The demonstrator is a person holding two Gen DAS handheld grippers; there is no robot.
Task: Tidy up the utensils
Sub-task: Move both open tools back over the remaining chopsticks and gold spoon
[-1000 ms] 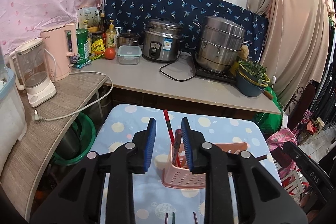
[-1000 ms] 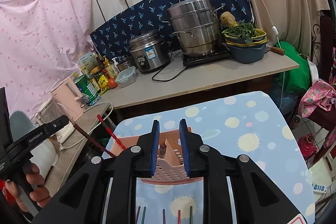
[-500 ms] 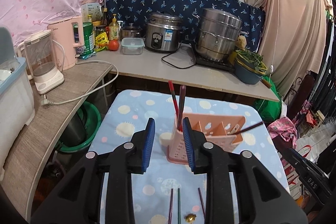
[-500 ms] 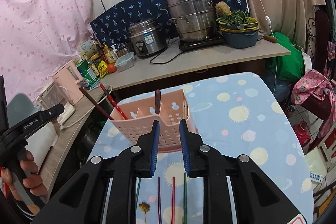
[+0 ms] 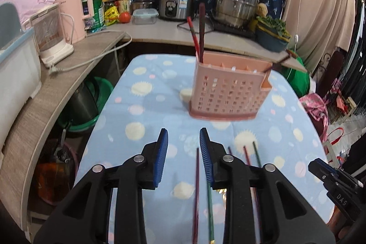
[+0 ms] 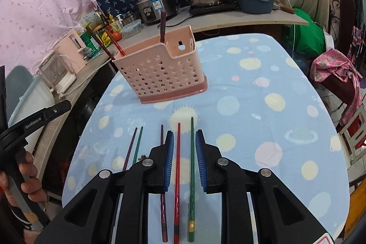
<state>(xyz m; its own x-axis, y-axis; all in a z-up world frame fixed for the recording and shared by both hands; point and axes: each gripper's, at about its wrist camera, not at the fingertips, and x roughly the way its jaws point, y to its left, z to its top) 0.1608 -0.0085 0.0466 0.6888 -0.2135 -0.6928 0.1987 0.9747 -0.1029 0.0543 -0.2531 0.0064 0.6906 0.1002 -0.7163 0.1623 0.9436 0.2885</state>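
Both grippers have come down from the pink holder [image 6: 163,68], mid-table, toward loose chopsticks [image 6: 177,166] near the table's front edge. Left gripper [image 5: 183,158] and right gripper [image 6: 182,160] hang open, empty: next pickup starts.

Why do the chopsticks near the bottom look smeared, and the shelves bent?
Left wrist view: motion blur streaks the chopsticks at the bottom edge; the pink utensil basket looks soft. Right wrist view: chopsticks sharper. Both views: the fisheye lens bows the counter.
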